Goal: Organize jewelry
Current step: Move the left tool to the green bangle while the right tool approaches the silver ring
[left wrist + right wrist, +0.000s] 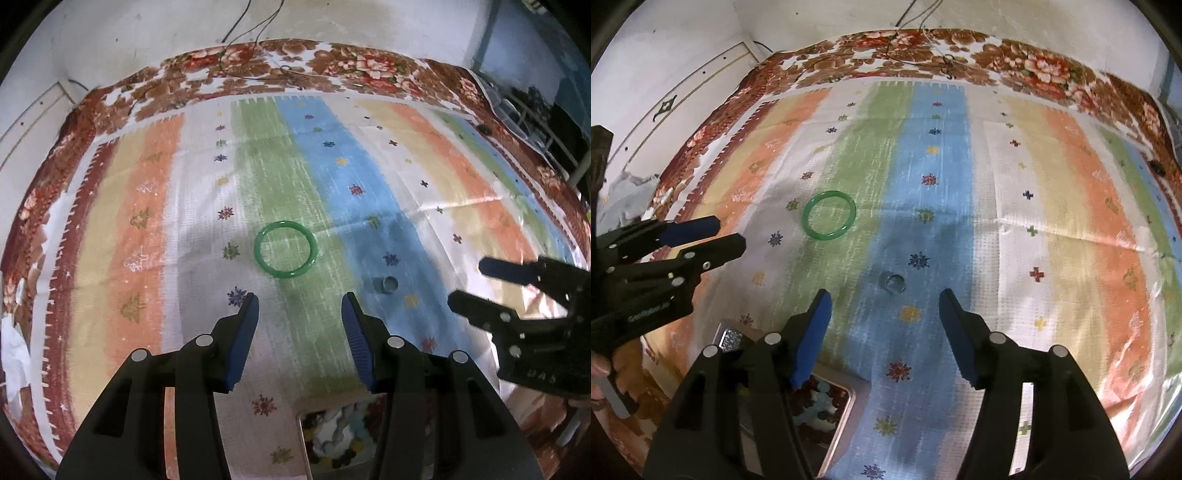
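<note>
From the left wrist, we see our left claw open and empty above a striped cloth. A green bangle lies flat just ahead; a small silver ring sits to its right.

From the right wrist, our right claw is open, holding nothing, the silver ring just ahead. A tray of jewelry lies beneath.

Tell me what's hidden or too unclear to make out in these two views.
- Tray contents: left wrist view, covered by the left tongs and cut by the bottom edge; beads blurred.
- Small silver ring: right wrist view, too small for detail.
- Right tongs: nothing hidden between them.
</note>
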A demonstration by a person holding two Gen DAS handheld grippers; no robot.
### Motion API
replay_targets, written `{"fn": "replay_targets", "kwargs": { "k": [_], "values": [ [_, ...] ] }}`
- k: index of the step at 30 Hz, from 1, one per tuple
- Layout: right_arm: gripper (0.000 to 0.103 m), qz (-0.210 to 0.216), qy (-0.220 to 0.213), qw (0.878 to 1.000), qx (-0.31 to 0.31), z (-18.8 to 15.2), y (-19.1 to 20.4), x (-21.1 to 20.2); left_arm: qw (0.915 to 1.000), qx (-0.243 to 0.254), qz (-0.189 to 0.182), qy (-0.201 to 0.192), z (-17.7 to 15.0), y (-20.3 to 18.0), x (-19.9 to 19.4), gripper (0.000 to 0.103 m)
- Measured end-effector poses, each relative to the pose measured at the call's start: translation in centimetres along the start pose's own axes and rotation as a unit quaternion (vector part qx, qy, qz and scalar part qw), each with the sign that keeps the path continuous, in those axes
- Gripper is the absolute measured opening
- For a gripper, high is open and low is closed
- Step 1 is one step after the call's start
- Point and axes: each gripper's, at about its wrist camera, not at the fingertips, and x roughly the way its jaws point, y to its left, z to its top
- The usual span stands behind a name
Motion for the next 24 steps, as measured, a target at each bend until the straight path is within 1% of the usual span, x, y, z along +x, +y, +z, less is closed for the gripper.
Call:
{"fn": "replay_targets", "kwargs": {
  "k": [2,6,10,16,24],
  "values": [
    [0.061,0.006,0.008,1.000,0.007,0.1,-0.2,0.4,1.0000,-0.004,0.002,0.007,0.3,0.2,0.8,0.047],
    [0.063,0.004,0.027,1.000,0.004,0.3,0.0,1.6,0.9996,-0.012,0.002,0.026,0.8,0.7,2.4,0.047],
    [0.063,0.020,0.052,0.998,0.019,0.6,-0.4,3.3,0.9992,-0.013,0.010,0.037,1.4,1.1,3.7,0.047],
    [0.063,0.012,0.078,0.997,0.021,1.0,-0.9,5.4,0.9984,-0.023,0.004,0.051,1.7,1.7,4.9,0.047],
    [0.063,0.007,0.089,0.996,0.017,1.7,-0.9,6.7,0.9976,-0.025,0.005,0.064,2.4,2.0,6.6,0.047]
  ]
}}
